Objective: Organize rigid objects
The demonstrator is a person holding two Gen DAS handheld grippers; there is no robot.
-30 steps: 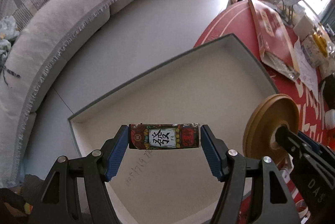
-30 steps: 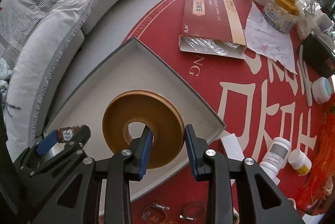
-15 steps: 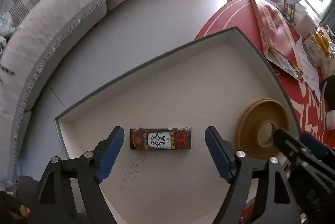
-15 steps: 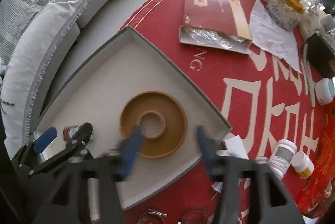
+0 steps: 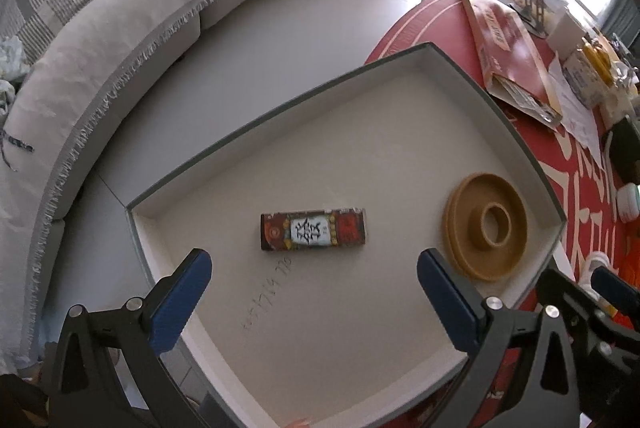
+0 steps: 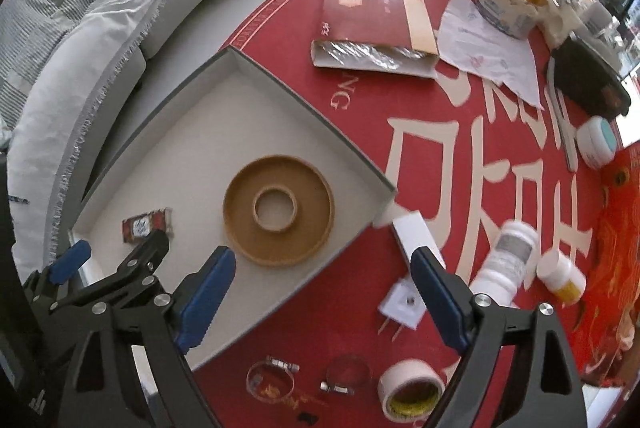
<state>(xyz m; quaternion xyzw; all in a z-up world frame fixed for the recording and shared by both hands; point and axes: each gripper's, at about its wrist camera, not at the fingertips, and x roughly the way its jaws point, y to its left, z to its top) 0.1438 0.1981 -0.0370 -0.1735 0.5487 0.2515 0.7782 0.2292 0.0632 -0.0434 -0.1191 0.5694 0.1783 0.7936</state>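
A small red and black box with a white label (image 5: pixel 313 235) lies flat on the floor of a shallow white box lid (image 5: pixel 248 124); it also shows in the right wrist view (image 6: pixel 147 225). A tan ring-shaped spool (image 5: pixel 486 225) lies to its right in the same lid (image 6: pixel 304 108), and shows in the right wrist view (image 6: pixel 278 210). My left gripper (image 5: pixel 314 292) is open and empty, raised just behind the small box. My right gripper (image 6: pixel 323 290) is open and empty, above the lid's near edge.
The lid sits on a round red table (image 6: pixel 460 164). On the cloth lie a white charger plug (image 6: pixel 404 308), tape roll (image 6: pixel 410 394), hose clamps (image 6: pixel 280 376), white bottles (image 6: pixel 508 260), a red paper box (image 6: pixel 372 12). A grey sofa (image 5: pixel 100 40) stands left.
Both grippers opened and let go: the small box and the tan spool now lie in the lid. Both grippers have pulled back and up, opening wider.
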